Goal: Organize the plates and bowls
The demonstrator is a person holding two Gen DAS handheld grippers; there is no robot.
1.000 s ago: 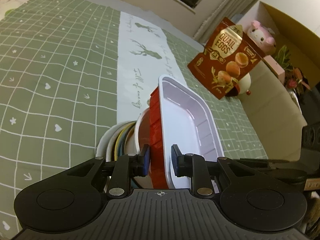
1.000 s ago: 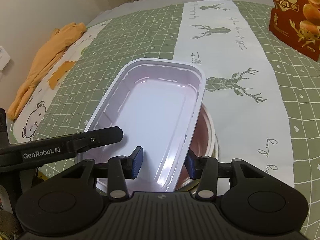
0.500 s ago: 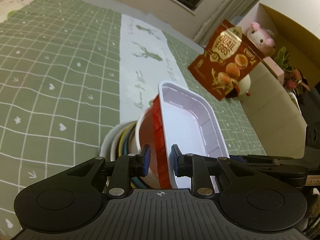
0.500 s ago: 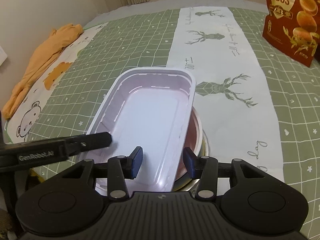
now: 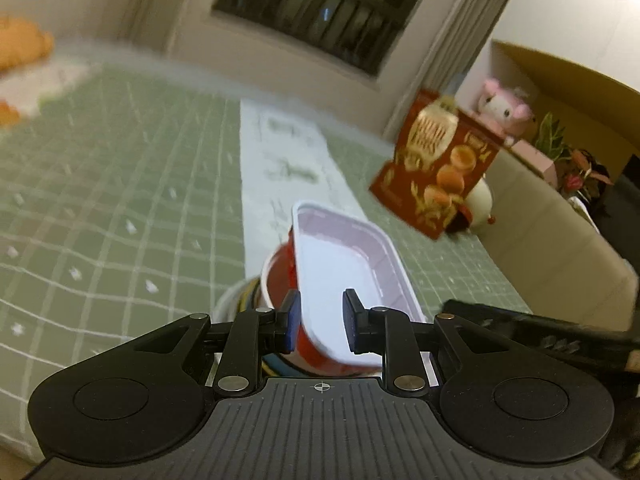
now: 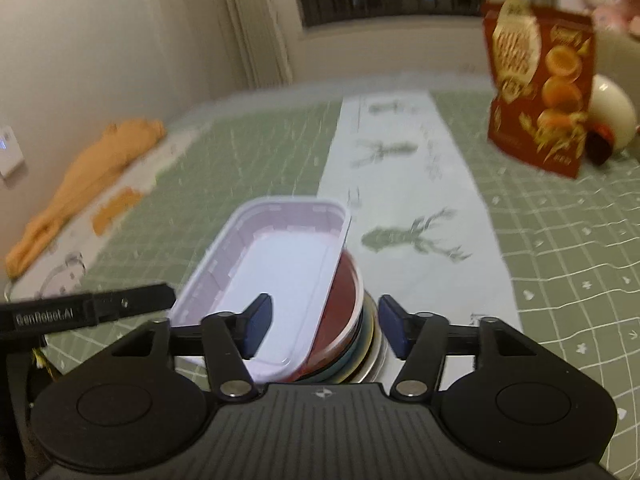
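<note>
Left gripper (image 5: 318,322) jaws parted, straddling the rim of the white rectangular plastic tray (image 5: 348,264), red outside. Right wrist view alone shows the stack of coloured round bowls (image 6: 356,344) beneath it; right gripper (image 6: 322,330) spread wide.

Tray (image 6: 280,264) was white inside, red outside; bowl (image 6: 340,304) red w/ white rim; tablecloth (image 6: 560,240) green grid w/ white deer strip; bag (image 6: 540,92) red-brown.

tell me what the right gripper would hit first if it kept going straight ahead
Most likely the stack of bowls: its rim sits between the open right gripper fingers. The rectangular tray tilted on the stack lies left of centre. Depth is uncertain.
</note>
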